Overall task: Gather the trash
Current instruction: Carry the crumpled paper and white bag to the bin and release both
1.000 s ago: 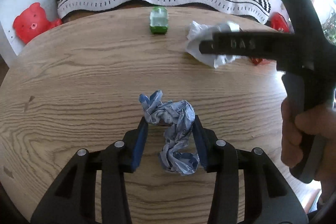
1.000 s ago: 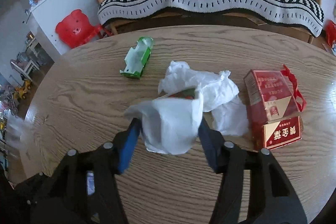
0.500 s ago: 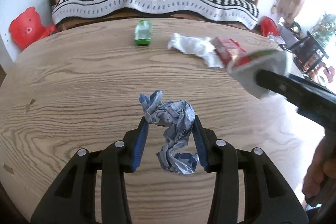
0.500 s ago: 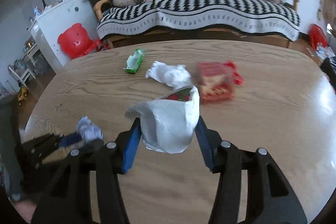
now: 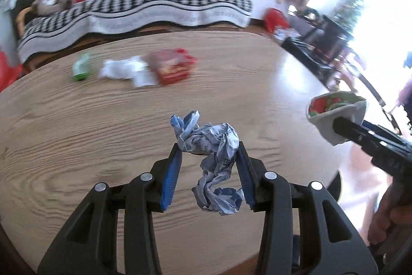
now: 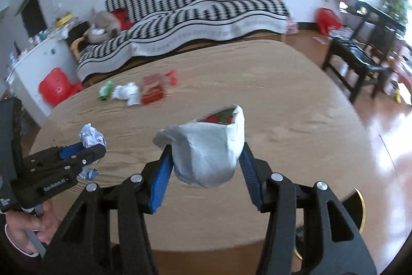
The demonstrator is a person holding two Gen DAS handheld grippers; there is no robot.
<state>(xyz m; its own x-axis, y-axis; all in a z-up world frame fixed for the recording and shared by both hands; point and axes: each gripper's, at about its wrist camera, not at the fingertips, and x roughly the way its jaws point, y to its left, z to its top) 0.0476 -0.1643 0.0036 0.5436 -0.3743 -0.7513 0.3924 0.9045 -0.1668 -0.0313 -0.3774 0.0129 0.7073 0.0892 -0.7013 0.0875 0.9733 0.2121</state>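
My left gripper (image 5: 209, 153) is shut on a crumpled blue-and-white wrapper (image 5: 212, 161) and holds it above the wooden table (image 5: 103, 135). It also shows in the right wrist view (image 6: 91, 138). My right gripper (image 6: 206, 153) is shut on a white paper cup (image 6: 208, 148) with a red and green inside, held above the table's near right part. The cup also shows in the left wrist view (image 5: 334, 117). A green pack (image 5: 81, 67), white crumpled tissue (image 5: 123, 68) and a red box (image 5: 173, 66) lie at the table's far side.
A black-and-white striped sofa (image 6: 195, 14) stands behind the table. A red child's chair (image 6: 55, 89) is at the left. A dark chair (image 6: 360, 63) stands to the right on the wooden floor. The table's right edge (image 6: 360, 120) is close to the cup.
Both grippers have swung to the right and back from the far-side trash, each still holding its item. The green pack, tissue and red box now lie farther away at the left.
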